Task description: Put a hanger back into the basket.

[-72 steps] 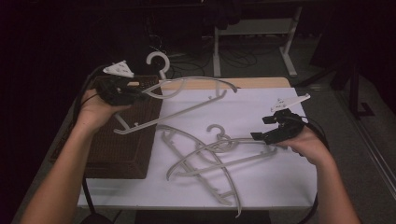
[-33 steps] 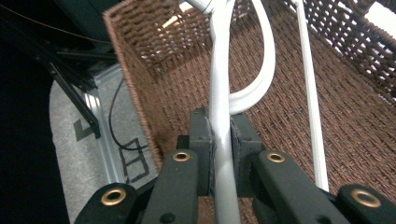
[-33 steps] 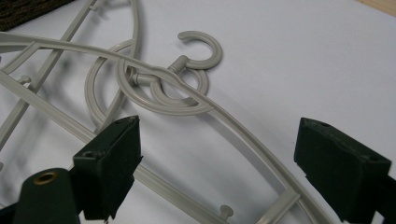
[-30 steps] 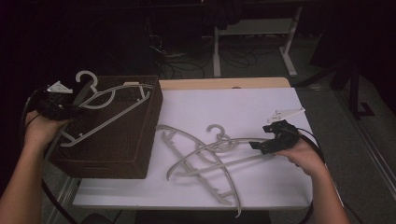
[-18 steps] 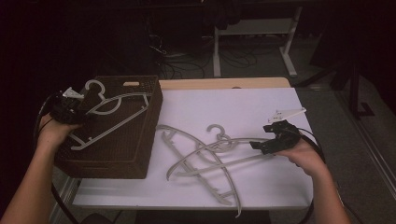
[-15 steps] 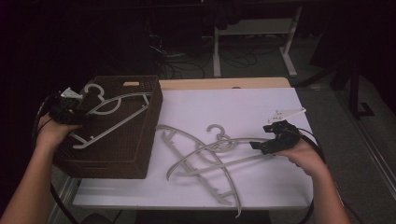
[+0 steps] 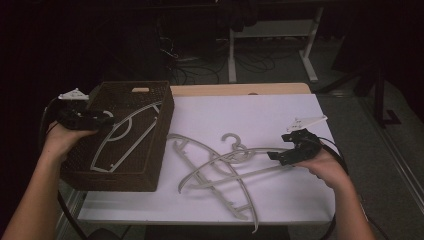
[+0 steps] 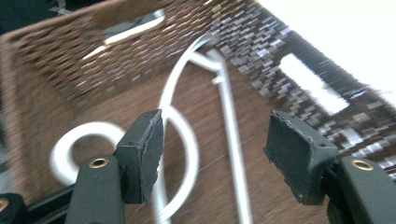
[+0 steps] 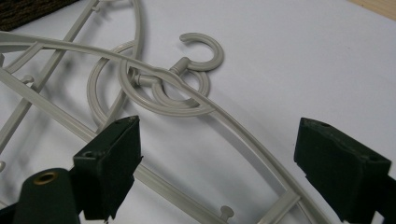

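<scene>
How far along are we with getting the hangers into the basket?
One hanger already lies in the basket; the left gripper has just been opening, nothing between its jaws. The right gripper, open, sits at the hangers on the table, still to move.

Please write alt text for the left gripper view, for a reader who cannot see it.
The left gripper is open above a white plastic hanger lying on the bottom of a brown wicker basket. Its jaws have just been opening, and the pads do not touch the hanger.
</scene>
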A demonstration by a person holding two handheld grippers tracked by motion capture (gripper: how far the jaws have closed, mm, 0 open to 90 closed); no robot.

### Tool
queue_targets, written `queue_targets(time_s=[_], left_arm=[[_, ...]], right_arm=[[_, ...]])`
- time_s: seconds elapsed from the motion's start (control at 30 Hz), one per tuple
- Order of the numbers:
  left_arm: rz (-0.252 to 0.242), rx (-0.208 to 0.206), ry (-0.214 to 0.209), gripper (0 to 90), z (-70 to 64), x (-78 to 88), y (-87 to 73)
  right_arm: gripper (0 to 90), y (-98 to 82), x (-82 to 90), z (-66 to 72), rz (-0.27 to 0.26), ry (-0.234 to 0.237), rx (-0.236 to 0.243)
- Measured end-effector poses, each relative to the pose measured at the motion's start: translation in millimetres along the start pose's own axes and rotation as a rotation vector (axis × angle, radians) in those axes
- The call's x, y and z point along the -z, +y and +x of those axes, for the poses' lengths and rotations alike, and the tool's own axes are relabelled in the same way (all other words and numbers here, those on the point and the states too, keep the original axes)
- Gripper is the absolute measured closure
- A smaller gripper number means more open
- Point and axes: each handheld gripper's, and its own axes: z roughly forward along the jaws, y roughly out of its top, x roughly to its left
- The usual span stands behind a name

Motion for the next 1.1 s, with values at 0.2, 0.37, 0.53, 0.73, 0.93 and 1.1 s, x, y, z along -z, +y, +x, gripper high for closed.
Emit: queue_targets(time_s=[0.2, 0.37, 0.53, 0.73, 0.93, 1.1], left_arm=[[-0.044, -0.022, -0.092, 31.8, -26.7, -6.8, 13.2], [-0.084, -0.036, -0.166, 28.0, -52.2, -14.5, 24.5], [-0.109, -0.058, -0.244, 26.0, -80.6, -24.2, 36.3], [-0.127, -0.088, -0.336, 25.5, -119.4, -35.9, 51.5], [-0.129, -0.125, -0.413, 25.4, -161.1, -54.1, 62.3], [-0.126, -0.134, -0.461, 24.6, -186.8, -72.9, 63.8]], right_arm=[[14.3, 0.0, -0.7, 1.6, 0.003, 0.001, 0.004], [14.3, 0.0, -1.5, 2.7, 0.009, 0.001, 0.007], [14.4, -0.4, -1.0, 2.4, 0.007, 0.000, 0.007], [14.5, -1.4, -1.3, 2.9, 0.009, 0.001, 0.001], [14.7, -3.7, -1.5, 4.1, 0.013, 0.002, -0.004], [14.7, -4.3, -2.1, 4.7, 0.015, 0.006, -0.002]])
